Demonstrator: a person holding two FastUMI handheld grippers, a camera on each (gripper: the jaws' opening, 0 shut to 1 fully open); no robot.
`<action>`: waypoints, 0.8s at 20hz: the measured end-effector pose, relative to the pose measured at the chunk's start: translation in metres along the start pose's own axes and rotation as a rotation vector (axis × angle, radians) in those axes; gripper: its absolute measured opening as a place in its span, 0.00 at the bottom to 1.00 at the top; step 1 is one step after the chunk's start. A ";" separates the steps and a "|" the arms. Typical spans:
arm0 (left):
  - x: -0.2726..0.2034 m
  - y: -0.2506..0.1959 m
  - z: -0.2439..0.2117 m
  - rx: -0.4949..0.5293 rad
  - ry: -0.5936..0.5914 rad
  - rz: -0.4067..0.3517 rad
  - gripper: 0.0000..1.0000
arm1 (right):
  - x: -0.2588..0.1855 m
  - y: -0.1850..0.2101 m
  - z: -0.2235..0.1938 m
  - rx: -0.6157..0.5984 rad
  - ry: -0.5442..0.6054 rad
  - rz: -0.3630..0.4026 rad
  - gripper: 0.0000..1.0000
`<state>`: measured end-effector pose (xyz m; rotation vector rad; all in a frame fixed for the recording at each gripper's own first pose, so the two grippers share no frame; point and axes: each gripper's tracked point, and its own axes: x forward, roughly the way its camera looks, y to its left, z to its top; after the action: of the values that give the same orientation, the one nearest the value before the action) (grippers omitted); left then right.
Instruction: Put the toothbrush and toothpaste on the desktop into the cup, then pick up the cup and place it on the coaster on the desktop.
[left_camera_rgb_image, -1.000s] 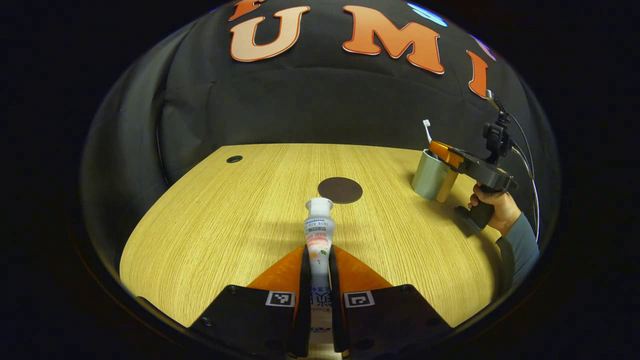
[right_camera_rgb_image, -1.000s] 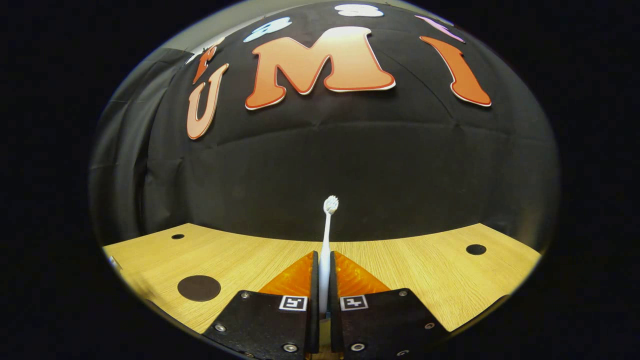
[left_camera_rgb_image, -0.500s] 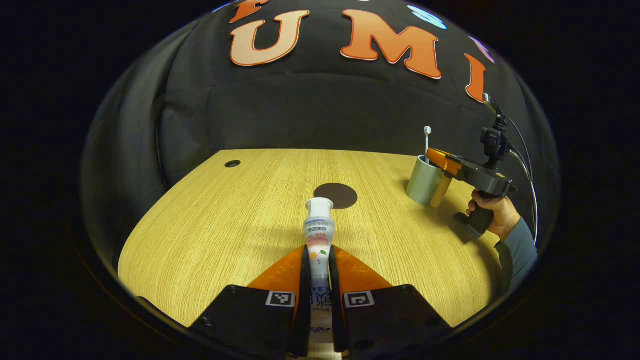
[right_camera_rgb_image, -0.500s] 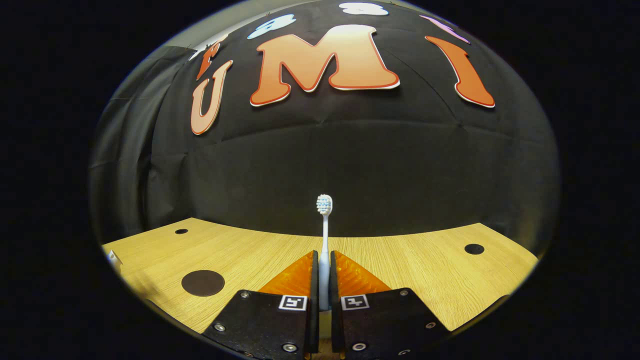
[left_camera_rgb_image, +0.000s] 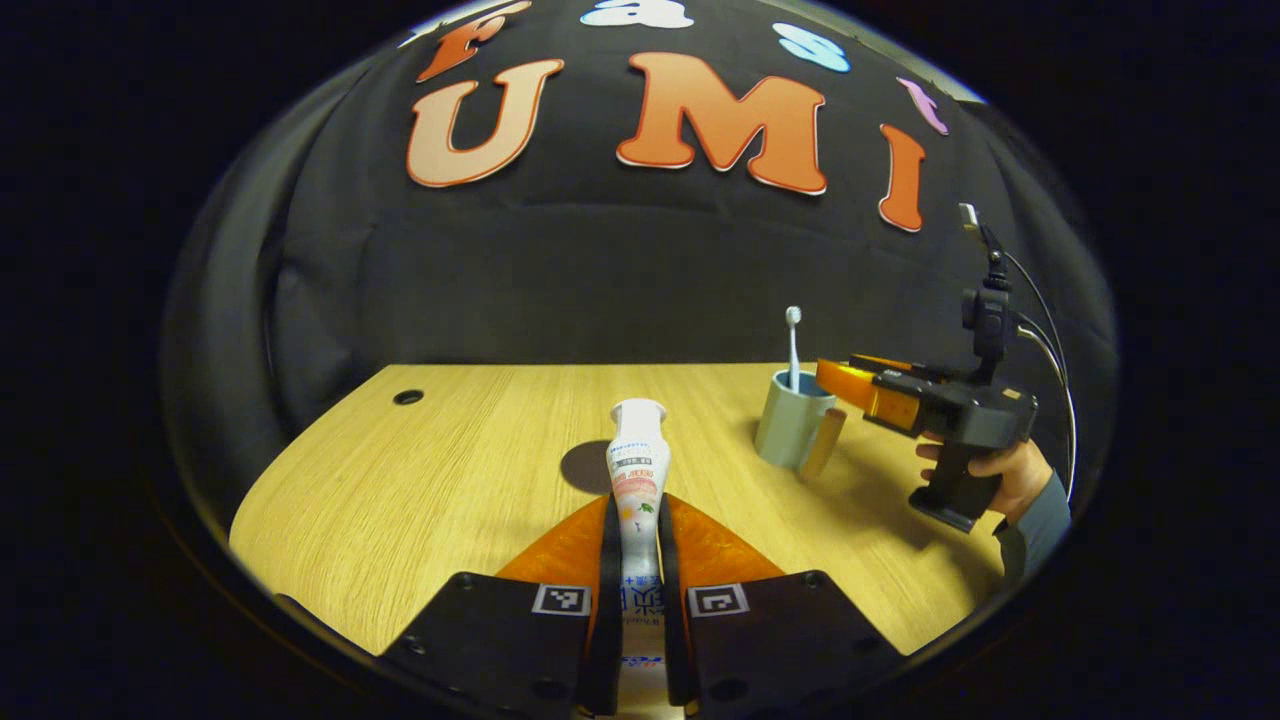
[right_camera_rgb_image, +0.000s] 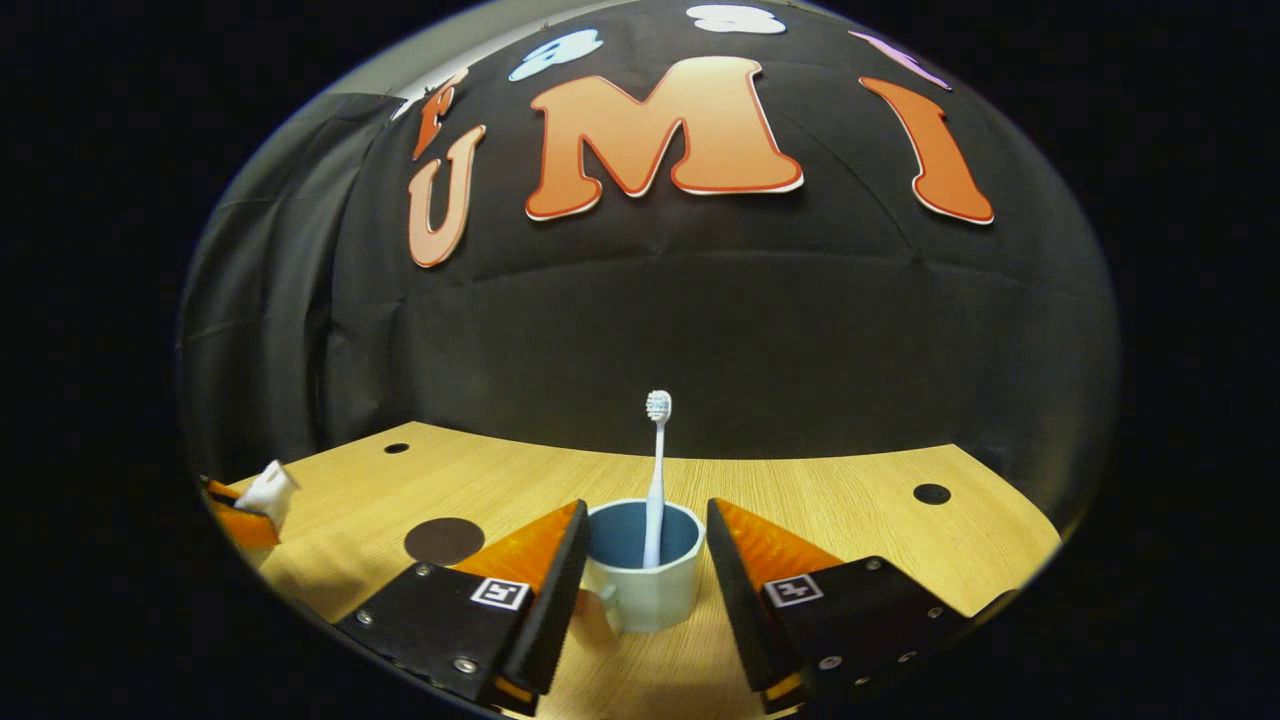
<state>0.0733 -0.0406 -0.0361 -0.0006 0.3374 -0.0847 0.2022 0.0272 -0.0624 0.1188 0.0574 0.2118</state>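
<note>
Right gripper view: your right gripper (right_camera_rgb_image: 640, 590) stands spread around the cup (right_camera_rgb_image: 642, 578), toothbrush (right_camera_rgb_image: 655, 480) already inside. Your left gripper (left_camera_rgb_image: 635, 560) clamps the toothpaste tube (left_camera_rgb_image: 637, 475); coaster (right_camera_rgb_image: 444, 540) left.

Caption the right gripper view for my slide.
Open right gripper flanking pale round cup with white toothbrush standing inside.

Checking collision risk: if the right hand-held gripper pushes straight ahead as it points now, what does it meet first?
Most likely the cup, which sits between its open fingers with the toothbrush standing inside. Beyond that, desktop and the booth wall; depth unclear.
</note>
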 end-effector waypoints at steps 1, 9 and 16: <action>0.005 -0.009 0.009 0.010 -0.028 -0.019 0.22 | -0.011 -0.003 0.003 -0.011 -0.006 -0.002 0.80; 0.058 -0.076 0.084 -0.010 -0.223 -0.130 0.22 | -0.110 -0.059 0.024 -0.021 -0.113 -0.124 0.90; 0.119 -0.139 0.136 -0.106 -0.397 -0.245 0.21 | -0.147 -0.090 0.029 -0.010 -0.166 -0.176 0.91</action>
<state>0.2182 -0.1907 0.0550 -0.1624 -0.0571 -0.3050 0.0790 -0.0953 -0.0382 0.1200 -0.0979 0.0257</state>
